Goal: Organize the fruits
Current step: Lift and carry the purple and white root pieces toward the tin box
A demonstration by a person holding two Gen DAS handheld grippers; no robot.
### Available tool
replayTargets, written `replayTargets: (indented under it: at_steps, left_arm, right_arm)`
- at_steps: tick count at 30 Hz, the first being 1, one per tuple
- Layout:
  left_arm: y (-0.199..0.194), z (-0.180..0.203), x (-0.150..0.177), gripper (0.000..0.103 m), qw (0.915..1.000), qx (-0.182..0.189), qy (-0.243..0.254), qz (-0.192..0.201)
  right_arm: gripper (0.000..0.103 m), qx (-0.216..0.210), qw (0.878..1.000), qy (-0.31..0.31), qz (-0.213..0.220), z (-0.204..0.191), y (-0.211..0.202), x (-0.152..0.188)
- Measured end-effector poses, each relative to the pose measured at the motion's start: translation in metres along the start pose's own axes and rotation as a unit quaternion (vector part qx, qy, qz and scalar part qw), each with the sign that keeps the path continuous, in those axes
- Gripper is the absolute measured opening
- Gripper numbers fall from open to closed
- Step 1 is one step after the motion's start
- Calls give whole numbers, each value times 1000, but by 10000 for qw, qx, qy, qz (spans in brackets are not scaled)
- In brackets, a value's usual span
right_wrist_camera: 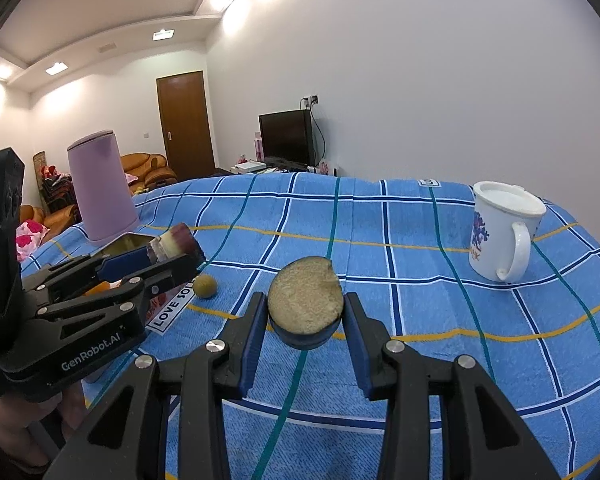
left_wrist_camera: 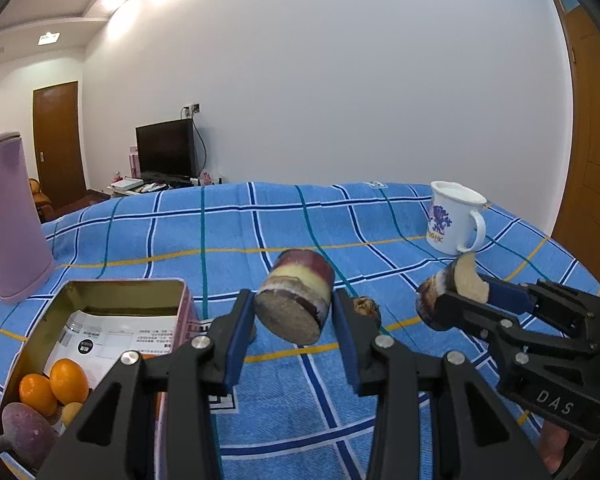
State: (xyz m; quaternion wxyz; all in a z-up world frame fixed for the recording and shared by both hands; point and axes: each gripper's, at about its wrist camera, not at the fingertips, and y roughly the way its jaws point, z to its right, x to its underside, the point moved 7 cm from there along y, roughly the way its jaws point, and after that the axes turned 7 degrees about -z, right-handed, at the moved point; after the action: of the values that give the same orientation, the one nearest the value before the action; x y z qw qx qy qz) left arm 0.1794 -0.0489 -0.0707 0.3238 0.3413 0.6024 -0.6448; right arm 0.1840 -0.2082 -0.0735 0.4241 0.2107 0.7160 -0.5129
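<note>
Both hands are carrying fruit above the blue checked cloth [left_wrist_camera: 300, 216]. The left hand-held gripper [left_wrist_camera: 294, 320] is grasping a cane piece [left_wrist_camera: 296, 300], a short purple-and-cream cylinder, its pads pressing on the curved sides; the long axis is running roughly along the fingers, tilted, with the cut end facing the camera. The right hand-held gripper [right_wrist_camera: 305, 316] is clenching a cut half fruit [right_wrist_camera: 306, 304], pale grainy face turned toward the camera, dark skin below. Both pieces are hanging clear of the cloth. The tin [left_wrist_camera: 100, 312] is sitting open to the lower left of the left gripper, just beside its left finger, holding oranges [left_wrist_camera: 54, 386], a purplish fruit [left_wrist_camera: 26, 428] and a printed leaflet. Key relation: the tin is lying to the left of both grippers, and the left one is plainly nearer; from the right wrist view the left gripper is standing between the right gripper and the tin. Judgement: the cane piece should go in first, by a short swing leftward and down over the near rim, with the cylinder laid flat beside the oranges. A small round fruit [right_wrist_camera: 205, 286] is resting loose on the cloth just beside the tin, not yet collected. A mug [right_wrist_camera: 500, 232] and a lilac container [right_wrist_camera: 100, 188] are standing well apart.
</note>
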Motion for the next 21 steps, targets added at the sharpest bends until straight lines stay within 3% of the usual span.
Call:
replayTargets:
  at_steps: [21]
  left_arm:
    - [-16, 4, -1, 41, 9993, -135, 100, 336]
  right_arm:
    - [40, 0, 9996, -137, 262, -6, -10, -1]
